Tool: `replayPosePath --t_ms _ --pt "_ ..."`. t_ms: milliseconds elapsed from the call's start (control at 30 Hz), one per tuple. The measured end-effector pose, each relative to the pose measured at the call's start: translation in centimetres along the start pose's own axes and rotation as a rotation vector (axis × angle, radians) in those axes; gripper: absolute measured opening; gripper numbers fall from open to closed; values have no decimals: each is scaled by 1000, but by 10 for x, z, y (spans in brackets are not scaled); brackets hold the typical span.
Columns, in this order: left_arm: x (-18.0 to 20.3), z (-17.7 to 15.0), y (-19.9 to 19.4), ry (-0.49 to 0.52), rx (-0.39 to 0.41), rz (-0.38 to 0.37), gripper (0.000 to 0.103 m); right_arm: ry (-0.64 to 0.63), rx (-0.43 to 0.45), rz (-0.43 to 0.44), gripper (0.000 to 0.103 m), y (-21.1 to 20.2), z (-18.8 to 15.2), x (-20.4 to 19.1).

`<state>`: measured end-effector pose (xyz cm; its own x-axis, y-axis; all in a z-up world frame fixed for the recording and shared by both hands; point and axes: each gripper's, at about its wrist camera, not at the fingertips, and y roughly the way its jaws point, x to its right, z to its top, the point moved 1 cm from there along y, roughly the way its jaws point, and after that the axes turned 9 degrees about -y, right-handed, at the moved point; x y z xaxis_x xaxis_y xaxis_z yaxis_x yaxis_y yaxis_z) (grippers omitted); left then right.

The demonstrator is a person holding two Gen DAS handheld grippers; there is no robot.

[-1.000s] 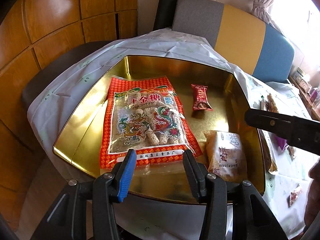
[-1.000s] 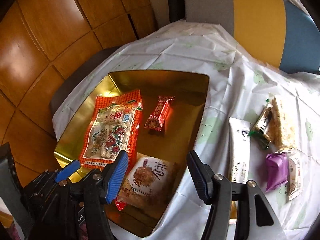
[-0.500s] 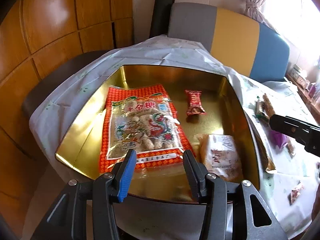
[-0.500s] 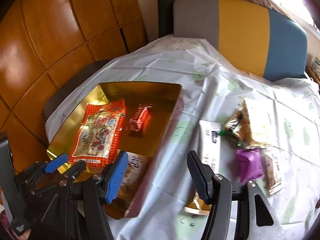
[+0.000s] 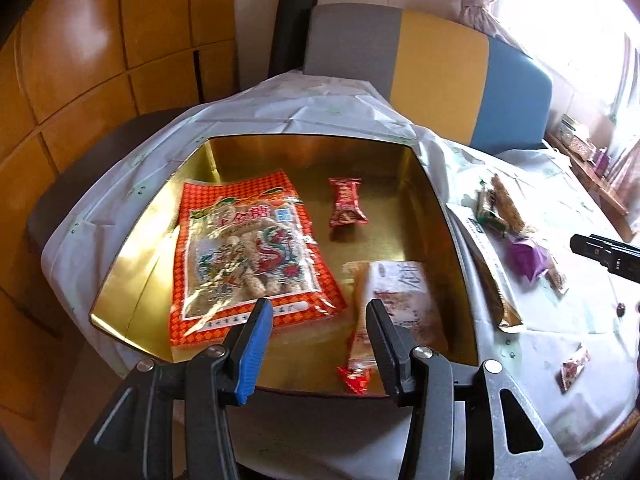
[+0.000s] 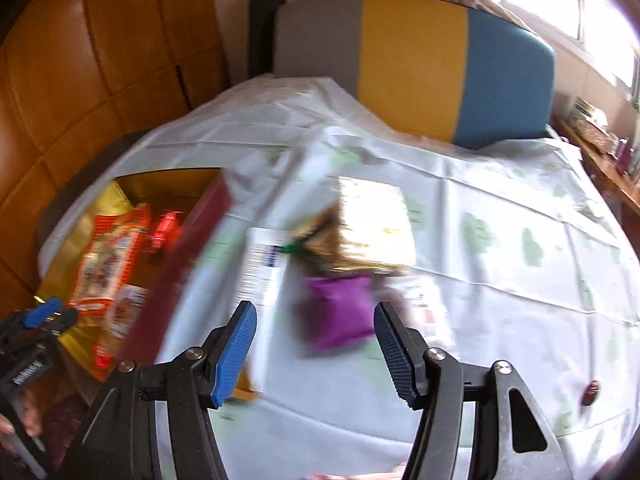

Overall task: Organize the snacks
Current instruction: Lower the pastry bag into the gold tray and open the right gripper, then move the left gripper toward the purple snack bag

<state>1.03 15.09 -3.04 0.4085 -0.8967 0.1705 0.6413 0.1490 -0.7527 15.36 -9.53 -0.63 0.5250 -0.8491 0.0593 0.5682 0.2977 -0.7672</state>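
Right gripper (image 6: pixel 316 342) swung from tin (image 5: pixel 132 280) to, seemingly, purple packet (image 6: pixel 340 312), blurred; both grippers spread, empty.

Your left wrist view looks down from the near edge of the gold tray (image 5: pixel 132 272), close in, with its fingers (image 5: pixel 256 344) in the foreground, facing the striped chair (image 5: pixel 436 76) at the far side. Your right wrist view sits further right over the bench (image 6: pixel 500 240), facing the same chair (image 6: pixel 412 64), and is blurred. Both views share the tray (image 6: pixel 76 236), the purple packet (image 5: pixel 526 258) (image 6: pixel 340 308) and the chair.
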Motion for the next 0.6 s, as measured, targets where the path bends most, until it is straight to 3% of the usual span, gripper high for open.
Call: replayPosePath --t_ms 133,367,433,600 --pt "13 0 -2 32 -7 -32 49 16 -54 -72 62 5 -10 44" --pt "53 8 -7 132 -12 -82 49 122 -131 -113 62 22 -36 107" --pt "67 11 -6 152 -18 -97 49 175 -176 -119 62 28 -40 117" --pt "107 19 4 195 -64 -144 49 231 -183 -105 62 29 -38 126"
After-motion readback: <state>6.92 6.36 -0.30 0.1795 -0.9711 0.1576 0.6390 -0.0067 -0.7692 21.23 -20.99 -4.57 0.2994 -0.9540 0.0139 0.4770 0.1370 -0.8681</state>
